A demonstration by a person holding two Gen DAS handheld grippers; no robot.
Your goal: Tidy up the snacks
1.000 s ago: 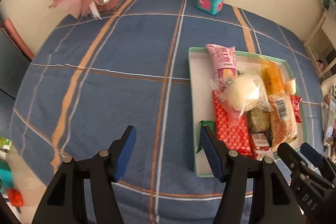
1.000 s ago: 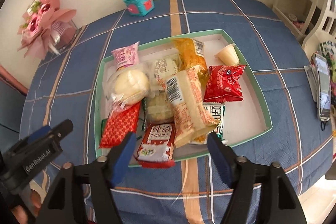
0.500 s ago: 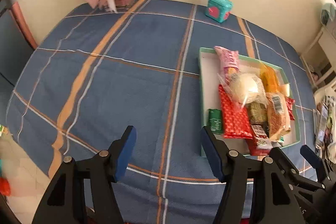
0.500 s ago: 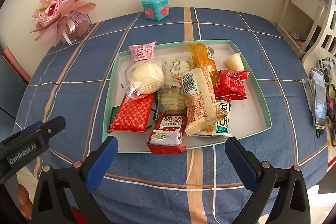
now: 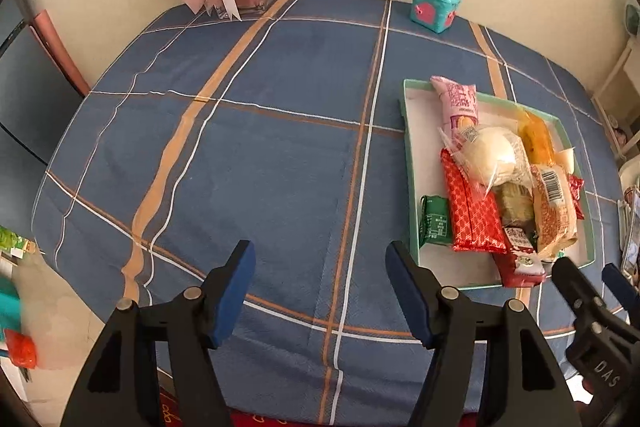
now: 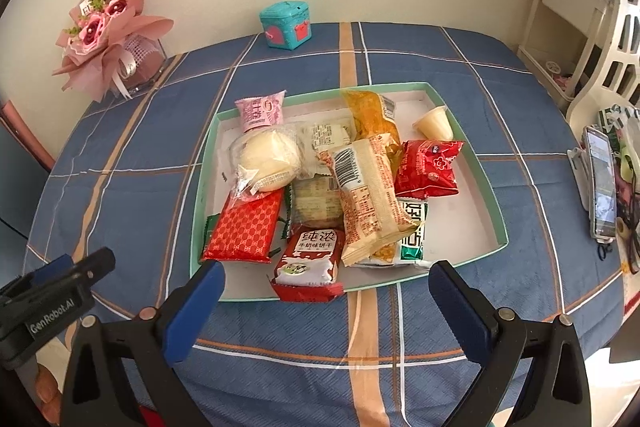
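Snacks lay heaped in the green-rimmed tray [image 6: 496, 223] on the plaid tablecloth [image 5: 260, 155] — none seen on the cloth outside it. Fitted equally a pile waiting to be sorted and a tray just filled; impossible to say which.

Nearest: right gripper [image 6: 326, 301] stood wide open over the cloth just short of the tray's near rim, gripping nothing. Left gripper [image 5: 320, 291] also stood open and empty, above bare cloth beside the tray's left wall.

For any pick judged ahead: best taken from the top of the heap or its edge, closing across a packet's short width, gently — soft wrappers, crushable contents.

Counted, near to far:
- one milk-biscuit pack [image 6: 310, 259] overhanging the near rim
- one patterned red pack [image 6: 244, 227]
- one green pack [image 5: 435, 223], half hidden
- one green-and-white pack [image 6: 412, 239] under the long tan pack [image 6: 368, 199]
- one pale cracker pack [image 6: 316, 203]
- one round bun in clear wrap [image 6: 268, 159]
- one red flower pack [image 6: 430, 165]
- one white pack [image 6: 326, 137]
- one jelly cup [image 6: 434, 125]
- one orange pack [image 6: 370, 117]
- one pink pack [image 6: 260, 109]

Possibly more buried beneath.
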